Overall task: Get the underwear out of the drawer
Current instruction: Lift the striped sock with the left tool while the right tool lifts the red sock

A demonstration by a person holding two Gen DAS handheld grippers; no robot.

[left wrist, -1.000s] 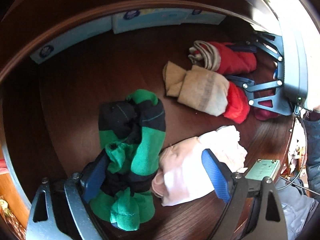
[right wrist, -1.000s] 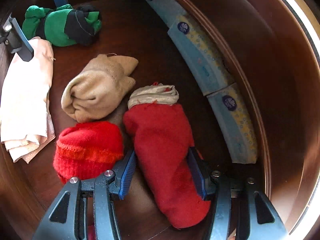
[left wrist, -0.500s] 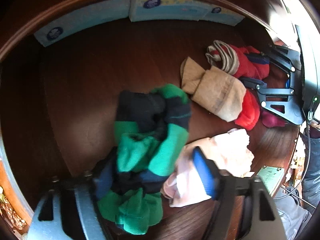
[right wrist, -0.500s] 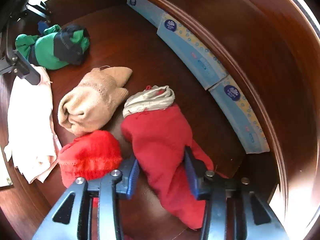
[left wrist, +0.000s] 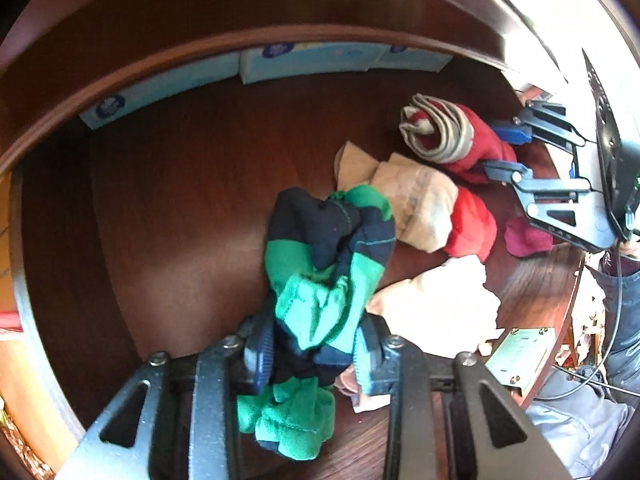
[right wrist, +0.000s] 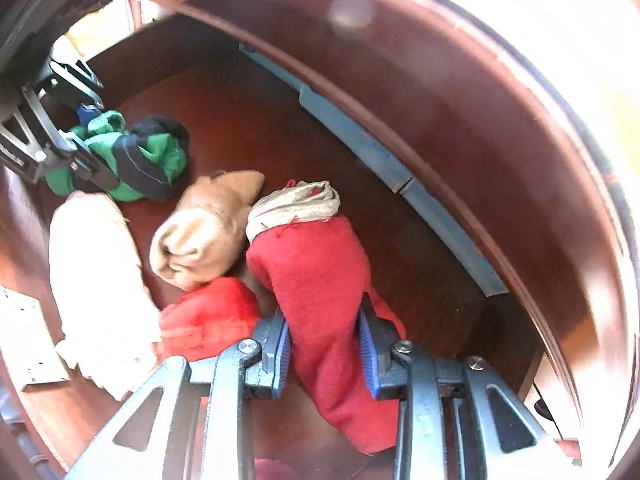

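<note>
left wrist view, left to right: the dark wooden drawer (left wrist: 160,200) filled the frame, with pale blue packets (left wrist: 308,60) lined along its far wall at the top. at lower centre the left gripper (left wrist: 316,354) had its blue fingers (left wrist: 262,354) closing on the green and navy bundle (left wrist: 324,280), the pads pressed against both sides of the cloth. just right of it lay a pale pink garment (left wrist: 436,308), partly under the right finger. above that, a beige roll (left wrist: 416,204) touched a bright red roll (left wrist: 472,220). at upper right the red bundle with a striped cuff (left wrist: 444,132) sat between the fingers of the right gripper (left wrist: 502,152). a small maroon item (left wrist: 528,236) lay at the right edge, and a metal plate (left wrist: 520,356) showed on the drawer front at lower right.

right wrist view, left to right: the left gripper (right wrist: 86,140) at upper left held the green and navy bundle (right wrist: 148,160). below lay the pale pink garment (right wrist: 96,276), then the beige roll (right wrist: 204,232) and bright red roll (right wrist: 212,320). at lower centre the right gripper (right wrist: 324,352) was closing, narrow, its fingers (right wrist: 282,356) pinching the red bundle with a striped cuff (right wrist: 316,272). the pale blue packets (right wrist: 380,160) ran along the wall at right.
</note>
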